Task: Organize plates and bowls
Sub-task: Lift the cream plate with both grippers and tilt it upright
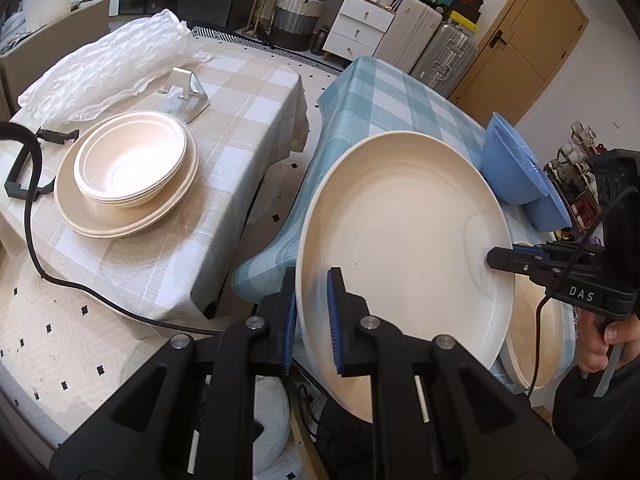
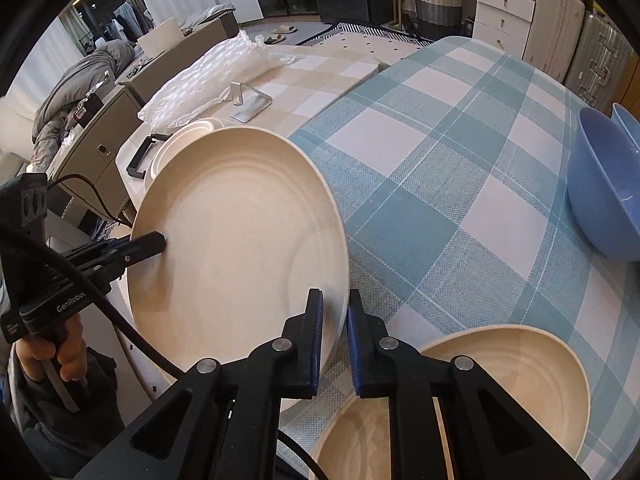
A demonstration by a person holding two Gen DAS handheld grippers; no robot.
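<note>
1. Both grippers are clamped on one plate (image 1: 404,248): left gripper (image 1: 312,316) on its near-left rim, right gripper (image 2: 334,340) on the opposite rim
2. The plate hangs tilted over the blue table (image 2: 460,160), above another plate (image 2: 520,364)
3. The stack (image 1: 128,180) on the beige table lies to the left, nearer the left gripper, so the carry likely goes that way

Soft, even indoor light fills both fisheye views, brighter on the left wrist camera. Straight lines bow toward dark, vignetted corners, while the foreground stays sharp, without glare.
</note>
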